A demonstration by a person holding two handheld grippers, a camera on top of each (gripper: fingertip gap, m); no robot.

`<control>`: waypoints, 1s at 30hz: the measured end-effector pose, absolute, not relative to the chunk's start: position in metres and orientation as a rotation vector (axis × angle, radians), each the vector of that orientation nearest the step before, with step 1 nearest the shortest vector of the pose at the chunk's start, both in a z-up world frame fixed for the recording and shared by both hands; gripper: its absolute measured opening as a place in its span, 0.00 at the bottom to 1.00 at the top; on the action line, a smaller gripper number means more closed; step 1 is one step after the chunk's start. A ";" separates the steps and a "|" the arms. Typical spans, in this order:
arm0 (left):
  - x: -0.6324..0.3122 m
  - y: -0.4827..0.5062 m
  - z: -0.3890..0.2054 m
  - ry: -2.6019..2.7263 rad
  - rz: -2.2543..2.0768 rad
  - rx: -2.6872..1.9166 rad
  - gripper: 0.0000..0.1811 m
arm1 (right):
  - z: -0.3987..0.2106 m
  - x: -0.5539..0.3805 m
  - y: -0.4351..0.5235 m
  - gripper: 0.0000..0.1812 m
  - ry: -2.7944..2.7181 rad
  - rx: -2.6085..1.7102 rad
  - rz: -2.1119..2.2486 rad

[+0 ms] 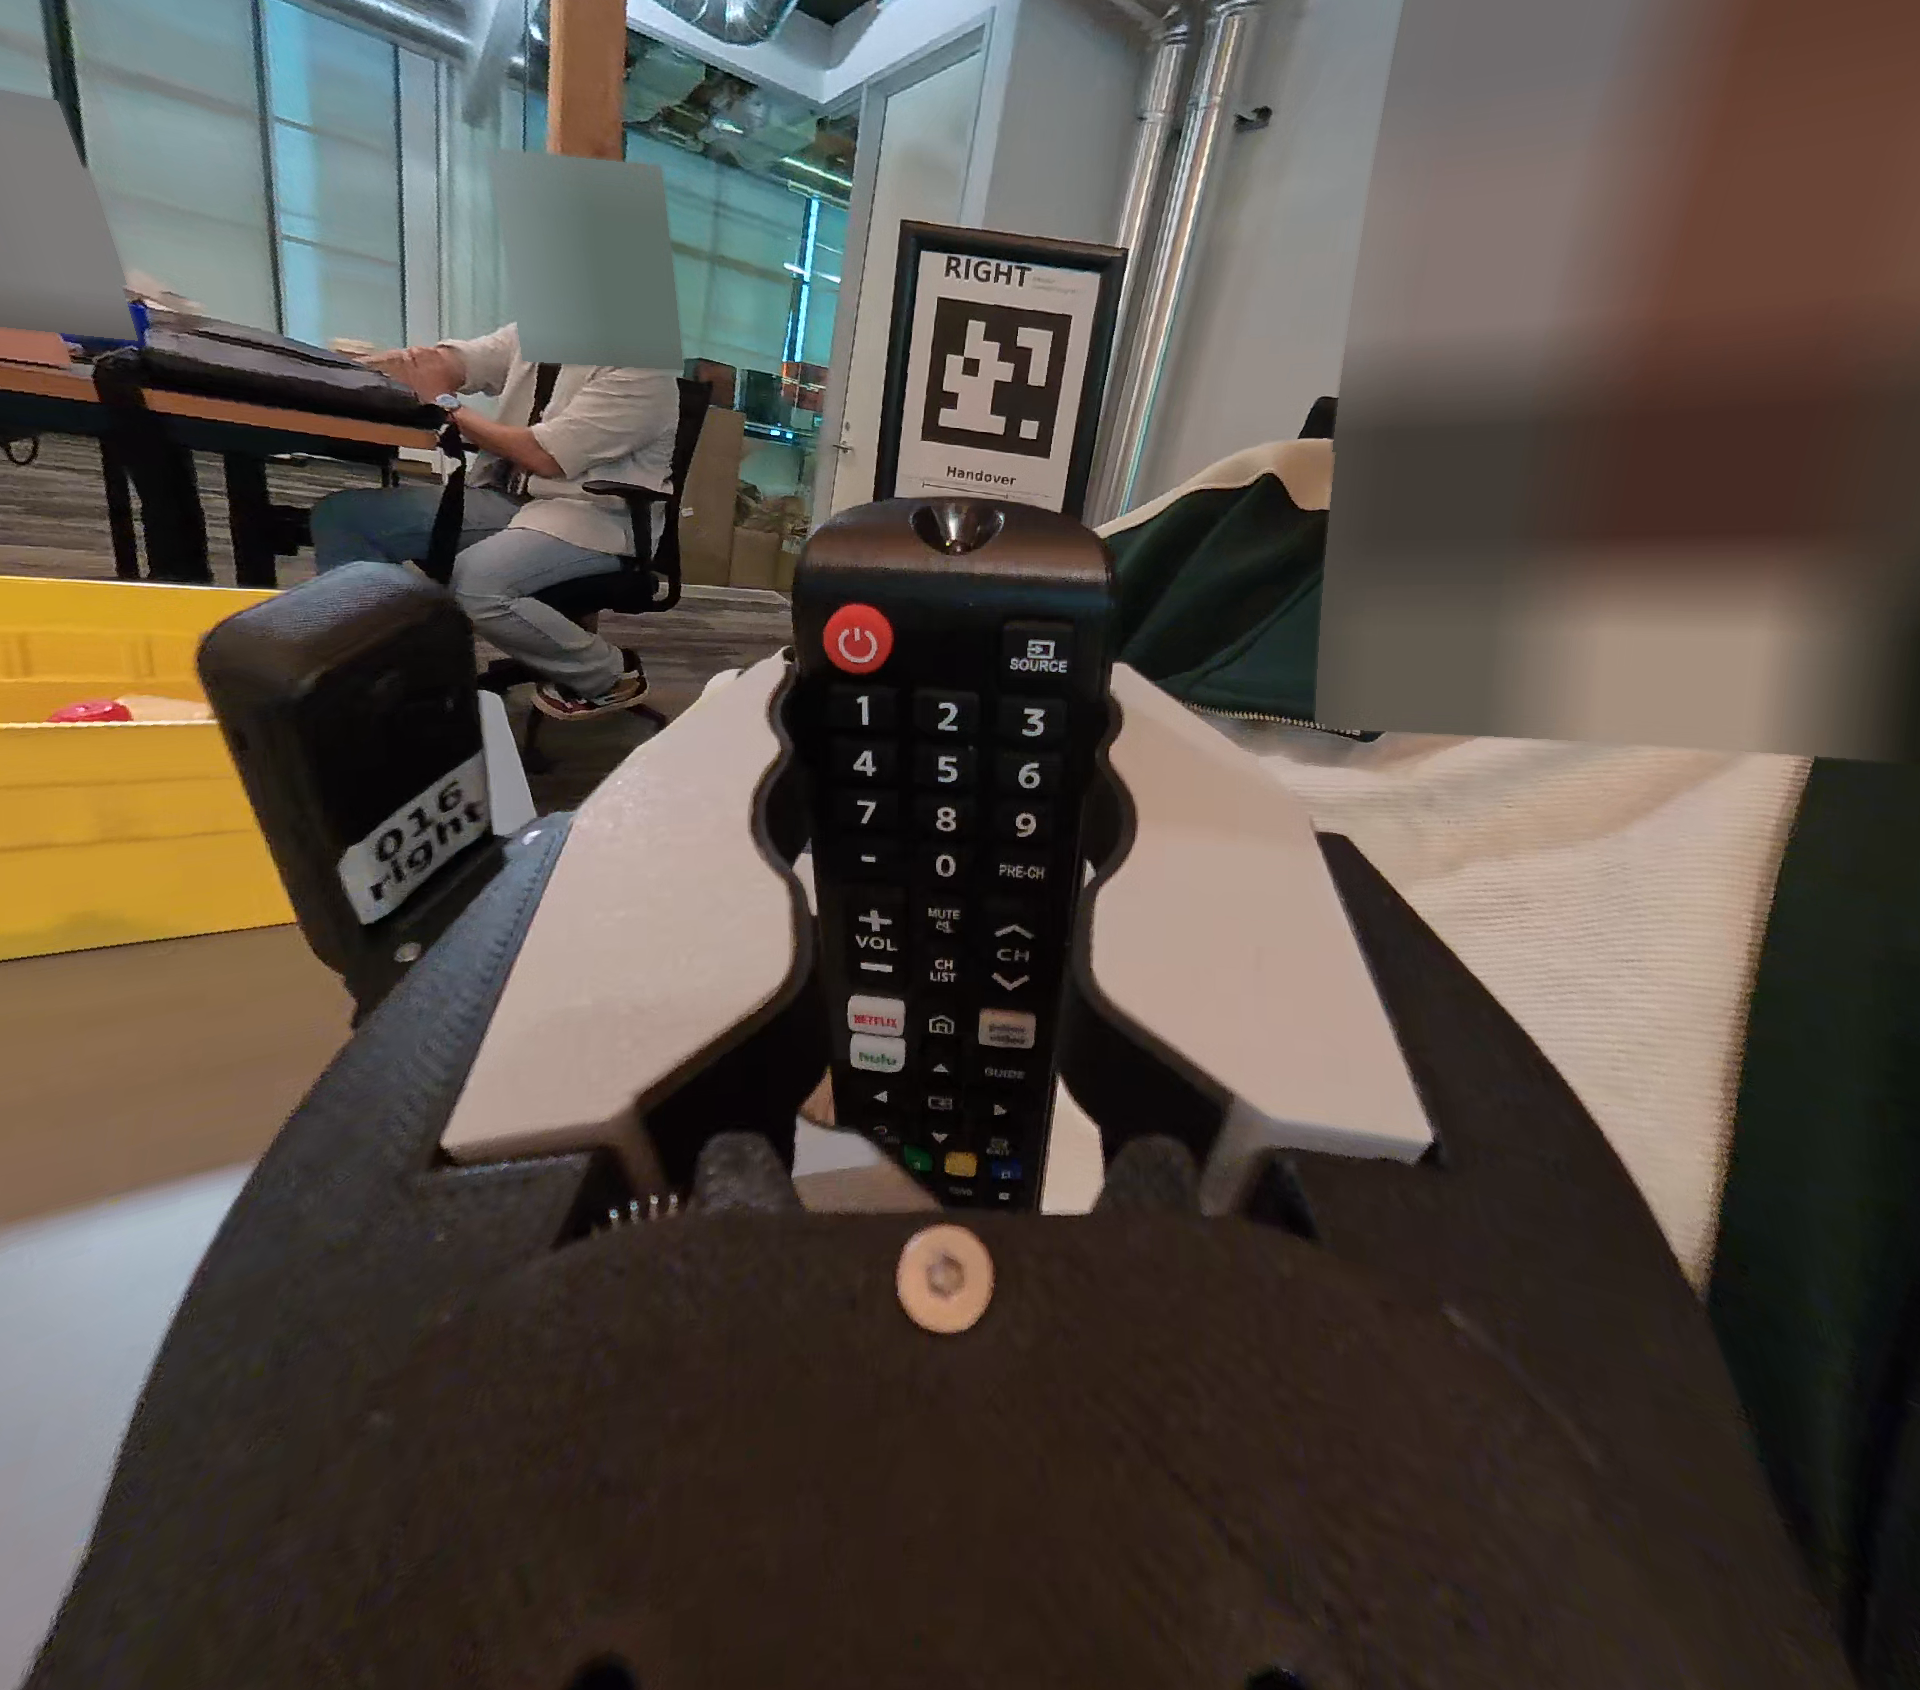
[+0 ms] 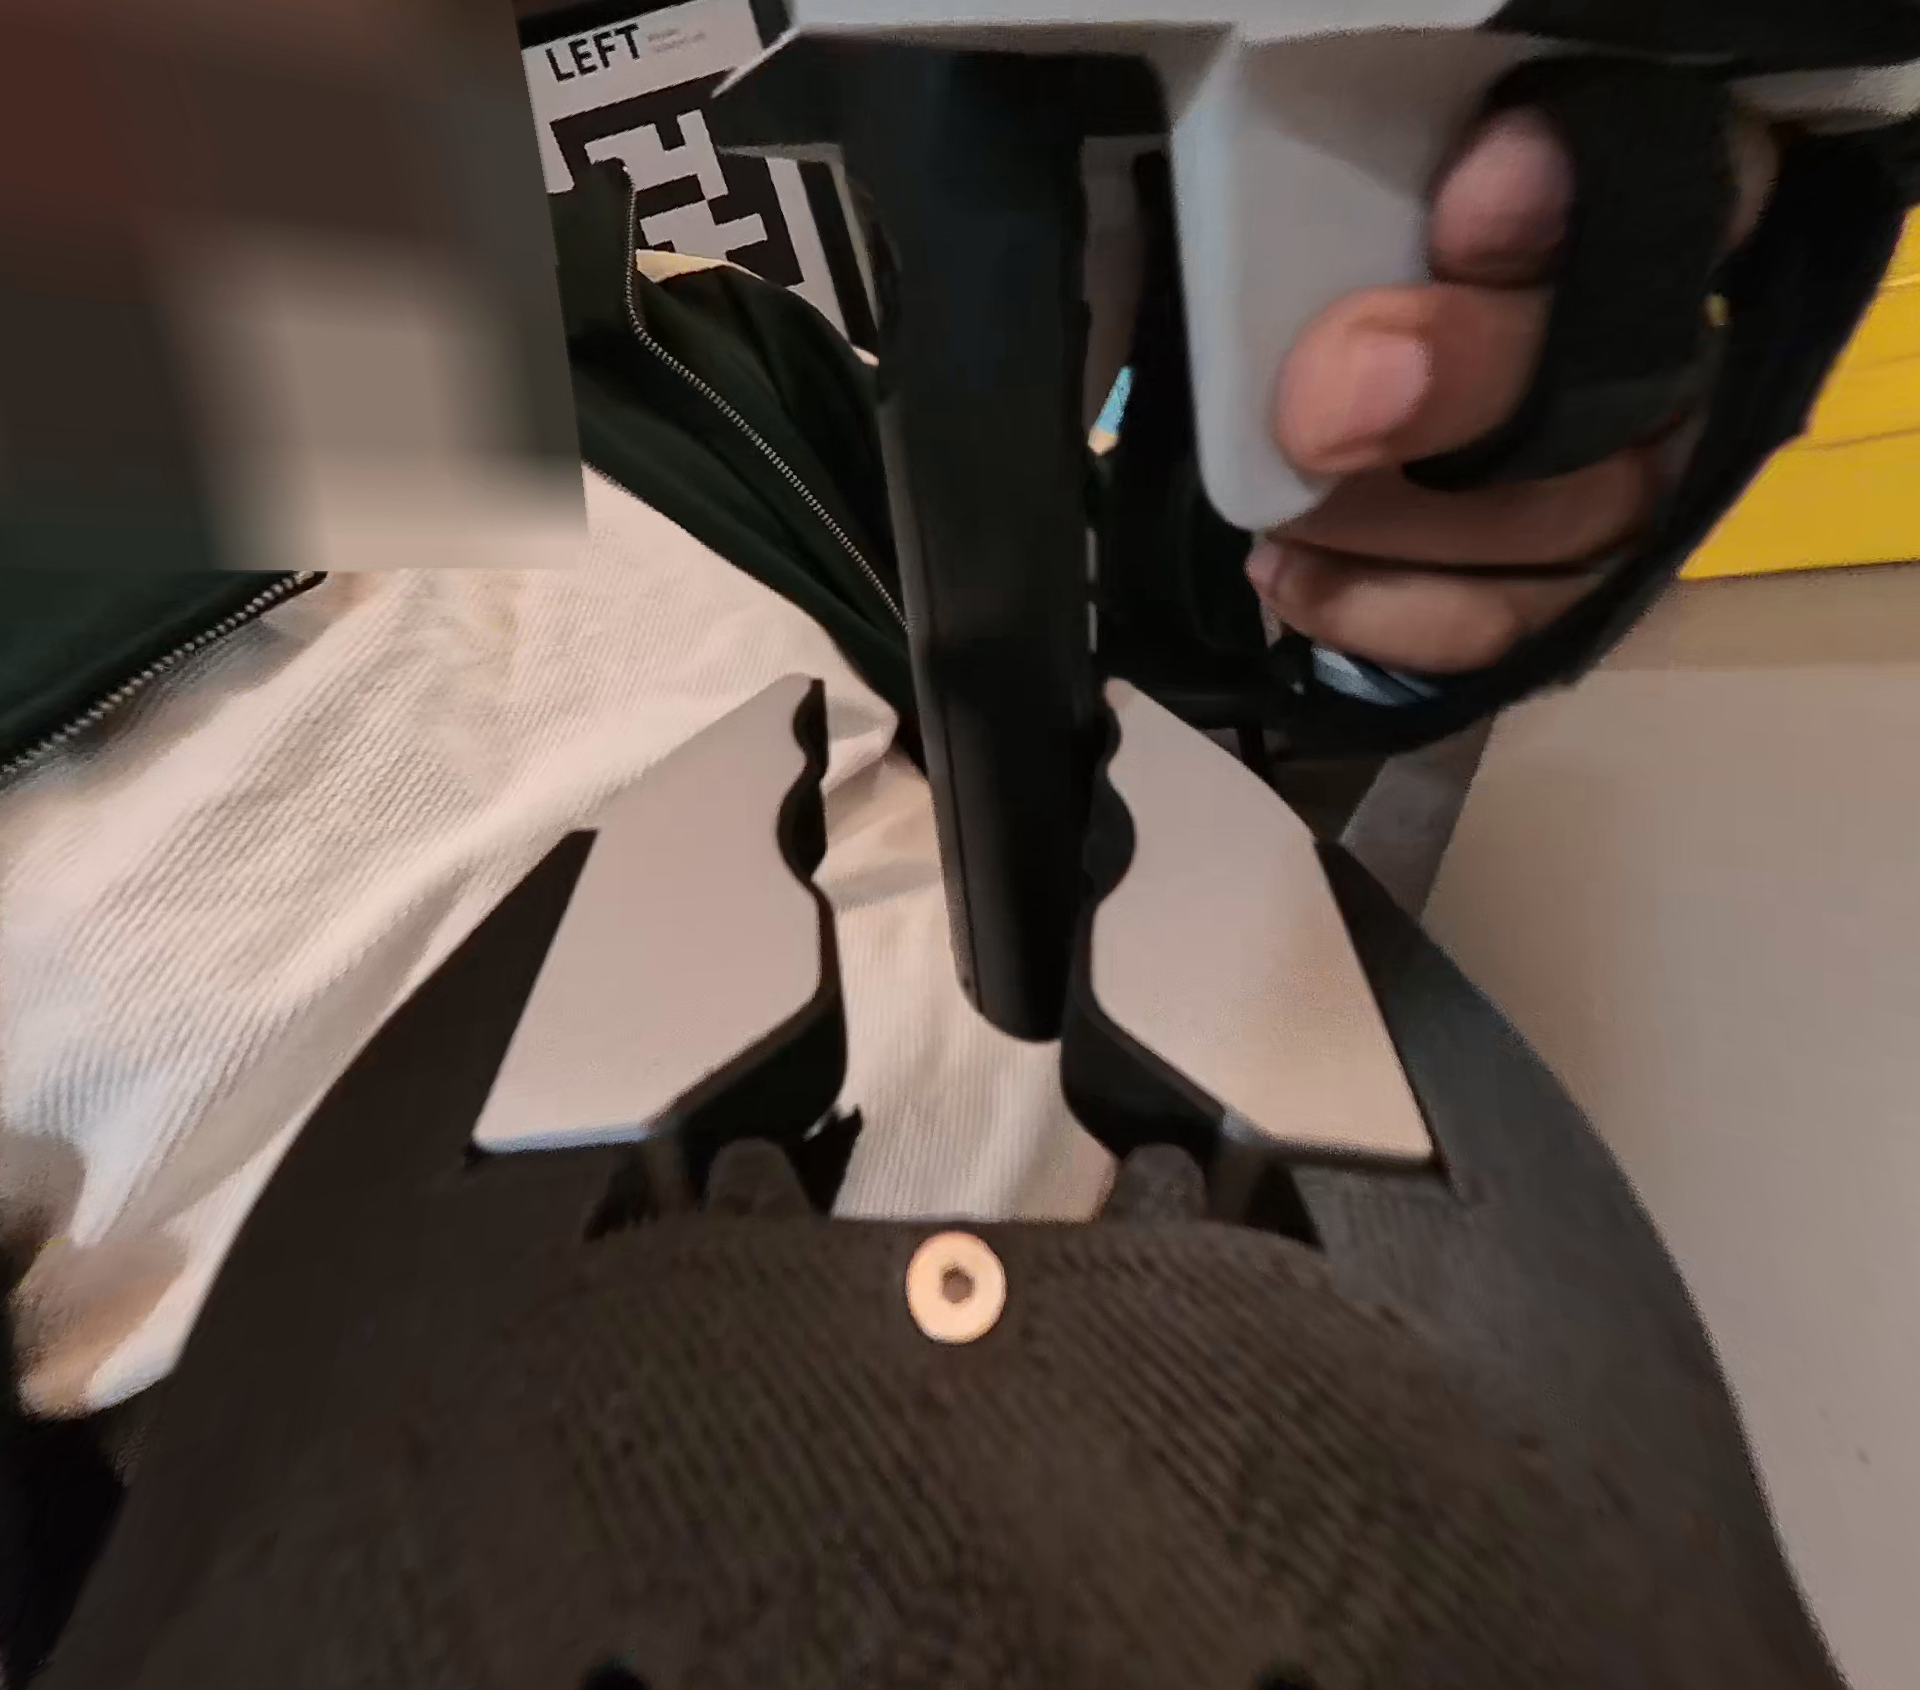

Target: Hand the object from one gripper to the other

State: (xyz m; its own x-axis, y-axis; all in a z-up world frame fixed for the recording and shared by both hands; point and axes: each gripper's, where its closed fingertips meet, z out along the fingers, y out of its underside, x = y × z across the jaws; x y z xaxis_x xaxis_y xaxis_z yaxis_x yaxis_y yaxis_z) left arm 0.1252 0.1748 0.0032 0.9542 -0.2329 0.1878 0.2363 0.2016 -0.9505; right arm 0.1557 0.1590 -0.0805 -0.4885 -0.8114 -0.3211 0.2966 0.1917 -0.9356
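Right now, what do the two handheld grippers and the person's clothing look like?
Both are alike: the left gripper and right gripper each have flat light grey fingers with wavy black inner pads on a ribbed black body with a silver bolt. The right gripper's black housing carries a white label. The person wears a dark green zip jacket over a white knit top.

remote [image 1: 943, 861]: black body, red power button, white digits, small red, green, yellow, blue keys at the lower end. left gripper [image 1: 943, 809] and right gripper [image 2: 961, 871]: white fingers, black frame. bin [image 1: 94, 767], left of frame: yellow. framed marker card [image 1: 992, 373]: black-and-white block pattern, black frame. jacket [image 2: 727, 383]: dark green over white ribbed fabric. counter [image 2: 1662, 913]: beige.
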 end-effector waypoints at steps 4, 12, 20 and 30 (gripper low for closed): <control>0.128 0.174 0.004 0.008 -0.355 -1.321 0.28 | -0.080 0.162 0.157 0.15 1.521 -0.534 -1.506; 0.111 0.172 0.014 -0.080 -0.257 -1.231 0.38 | -0.071 0.152 0.154 0.15 1.546 -0.463 -1.568; 0.061 0.153 -0.006 -0.346 -0.037 -1.180 0.57 | -0.067 0.088 0.149 0.14 1.780 -0.253 -1.905; 0.040 0.157 -0.035 -0.450 0.309 -1.347 0.41 | -0.093 0.044 0.140 0.15 2.152 0.039 -2.031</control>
